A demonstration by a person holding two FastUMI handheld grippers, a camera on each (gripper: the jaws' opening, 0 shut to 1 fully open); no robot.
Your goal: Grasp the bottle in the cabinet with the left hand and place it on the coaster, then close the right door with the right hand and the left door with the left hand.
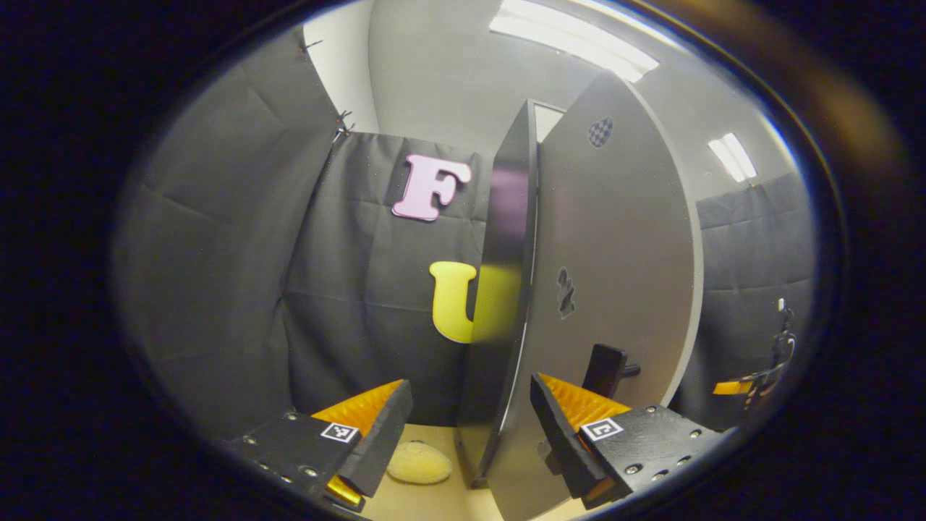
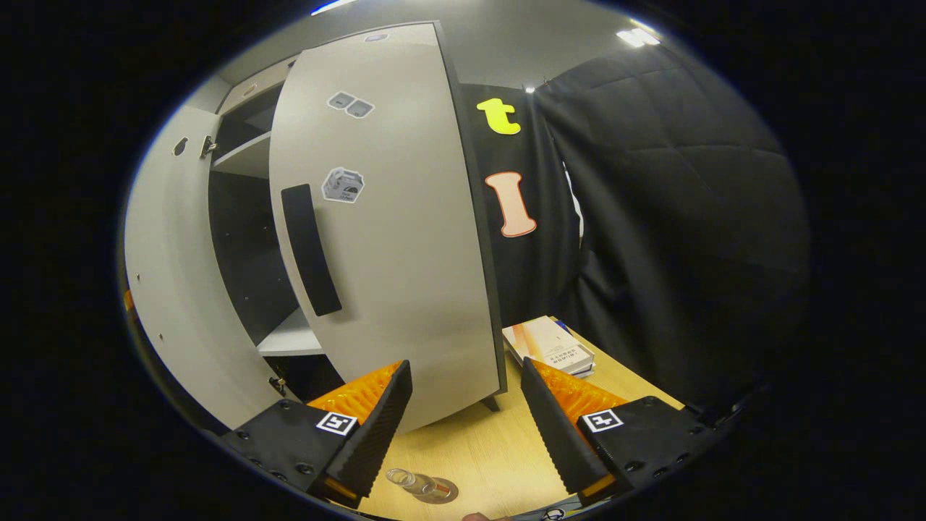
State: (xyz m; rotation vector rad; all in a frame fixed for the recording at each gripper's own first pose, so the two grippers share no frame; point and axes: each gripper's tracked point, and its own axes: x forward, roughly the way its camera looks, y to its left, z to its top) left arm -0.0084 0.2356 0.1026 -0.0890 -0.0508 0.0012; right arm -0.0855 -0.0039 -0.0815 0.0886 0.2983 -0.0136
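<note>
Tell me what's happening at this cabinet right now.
The bottle already stands on the coaster on the table. Both tools are open and empty. The right tool faces the right door, which is partly closed; the left tool sits at the left door's edge, still open.

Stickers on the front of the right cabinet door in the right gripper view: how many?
3. Two small stickers sit side by side near the top of the right door; a third sticker sits lower, just right of the dark handle. Others may be hidden.
</note>
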